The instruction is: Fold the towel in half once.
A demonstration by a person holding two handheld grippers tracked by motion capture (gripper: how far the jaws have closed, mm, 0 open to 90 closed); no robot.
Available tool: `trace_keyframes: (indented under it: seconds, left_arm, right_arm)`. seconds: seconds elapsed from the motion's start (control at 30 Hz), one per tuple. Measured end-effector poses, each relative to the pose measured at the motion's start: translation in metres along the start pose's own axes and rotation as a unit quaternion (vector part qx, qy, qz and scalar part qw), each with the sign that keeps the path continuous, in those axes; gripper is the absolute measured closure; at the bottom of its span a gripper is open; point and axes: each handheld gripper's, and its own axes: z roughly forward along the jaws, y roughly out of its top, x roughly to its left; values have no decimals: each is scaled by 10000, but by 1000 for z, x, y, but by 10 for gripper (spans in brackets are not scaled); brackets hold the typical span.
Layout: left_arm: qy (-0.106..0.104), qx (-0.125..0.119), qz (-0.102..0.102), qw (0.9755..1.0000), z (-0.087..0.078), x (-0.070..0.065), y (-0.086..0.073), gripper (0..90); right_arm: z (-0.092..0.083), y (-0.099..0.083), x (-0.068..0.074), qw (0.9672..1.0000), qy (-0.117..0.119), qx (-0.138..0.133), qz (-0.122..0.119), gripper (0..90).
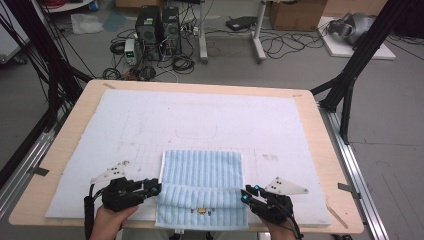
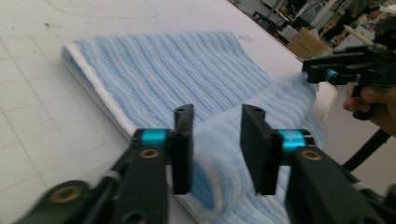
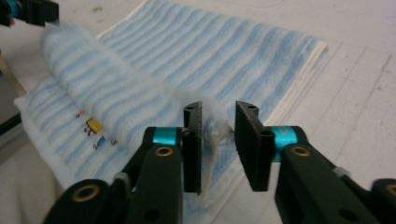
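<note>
The blue striped towel (image 1: 202, 172) is being laid at the table's (image 1: 320, 150) near edge, stripes pointing away, its rolled fold running sideways between the left tongs (image 1: 156, 188) and right tongs (image 1: 245, 194), both being held apart.

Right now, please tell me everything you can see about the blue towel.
The blue towel is soft terry cloth with pale blue and white ribs and a white edge band. It lies on the white mat at the near table edge. Its near part is raised in a loose fold, with a small embroidered motif below it. The fold's ends lie between the open jaws of the left gripper and right gripper.
</note>
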Motion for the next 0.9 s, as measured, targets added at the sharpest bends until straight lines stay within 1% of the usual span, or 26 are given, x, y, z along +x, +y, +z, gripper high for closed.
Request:
trace_keyframes:
  seconds: [0.03, 0.07, 0.13, 0.23, 0.37, 0.47, 0.53, 0.67, 0.77, 0.83, 0.9]
  left_arm:
    - [54, -47, 10, 10000, -1, 2, 3, 565]
    - [110, -99, 18, 9999, -2, 4, 8, 547]
    - [186, -169, 47, 9997, -2, 8, 14, 521]
    - [346, -205, 87, 9992, -1, 17, 21, 499]
    - [469, -124, 80, 9988, 6, 32, 27, 501]
    - [553, 24, 114, 9984, 14, 40, 31, 503]
    - [573, 80, 143, 9982, 20, 43, 33, 503]
    - [624, 207, 266, 9975, 32, 49, 36, 493]
    - [666, 305, 250, 9970, 40, 53, 36, 492]
    - [739, 362, 323, 9961, 44, 55, 36, 492]
    - [742, 408, 338, 9958, 48, 57, 36, 492]
  right_arm:
    - [-1, 2, -2, 9999, 4, -84, 59, 675]
    - [-2, 5, -3, 9999, -33, -150, 67, 673]
    - [-1, 10, -7, 9997, -134, -173, 80, 674]
    - [5, 16, -15, 9994, -278, -162, 112, 672]
    - [19, 20, -24, 9991, -409, -42, 118, 634]
    - [26, 23, -27, 9990, -439, -33, 110, 621]
    - [30, 25, -30, 9989, -464, -15, 54, 604]
    - [36, 30, -36, 9990, -449, -9, 66, 579]
    - [39, 32, -41, 9988, -466, -28, 112, 555]
    - [41, 34, -45, 9988, -461, -18, 138, 548]
    - [43, 35, -49, 9989, -448, 7, 169, 546]
